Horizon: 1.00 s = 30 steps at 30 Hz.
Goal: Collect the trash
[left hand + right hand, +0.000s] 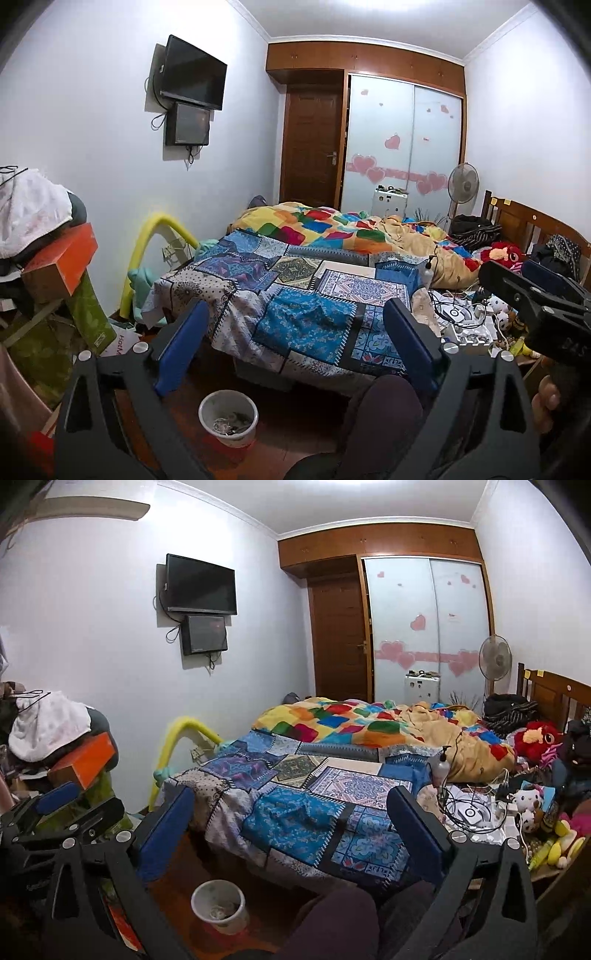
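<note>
I hold my left tool (291, 347) with its blue fingers spread wide and nothing between them, aimed at the foot of the bed (295, 317) with its patchwork cover. My right tool (291, 830) is just as wide apart and empty too. Down on the floor by the bed's near corner stands the white trash bin (228, 417), holding a few scraps in its bottom. My knee (384, 413) shows just beside it.
</note>
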Motion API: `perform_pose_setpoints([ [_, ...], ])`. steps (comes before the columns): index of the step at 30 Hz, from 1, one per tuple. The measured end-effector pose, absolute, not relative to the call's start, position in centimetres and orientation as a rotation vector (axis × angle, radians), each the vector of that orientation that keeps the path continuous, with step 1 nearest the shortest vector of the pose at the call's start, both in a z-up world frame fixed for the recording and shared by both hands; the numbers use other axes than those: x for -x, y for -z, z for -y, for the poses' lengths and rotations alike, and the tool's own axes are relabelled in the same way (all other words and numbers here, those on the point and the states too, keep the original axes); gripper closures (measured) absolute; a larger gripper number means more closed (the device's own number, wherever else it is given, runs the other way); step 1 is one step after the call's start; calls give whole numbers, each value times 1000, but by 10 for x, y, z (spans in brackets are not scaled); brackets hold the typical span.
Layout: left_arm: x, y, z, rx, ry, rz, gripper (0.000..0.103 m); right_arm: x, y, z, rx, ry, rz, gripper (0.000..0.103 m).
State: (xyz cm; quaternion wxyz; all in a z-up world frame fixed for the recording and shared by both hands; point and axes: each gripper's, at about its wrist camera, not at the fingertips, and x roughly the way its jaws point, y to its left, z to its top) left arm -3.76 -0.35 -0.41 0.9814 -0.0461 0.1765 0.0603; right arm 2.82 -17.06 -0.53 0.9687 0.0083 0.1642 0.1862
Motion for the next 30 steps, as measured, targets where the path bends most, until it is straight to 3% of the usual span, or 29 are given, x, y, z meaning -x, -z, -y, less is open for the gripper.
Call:
perform_pose_setpoints([
  [30,35,9,7,93,-91,-382,7,-27,6,181,-41,-334,-370,0],
])
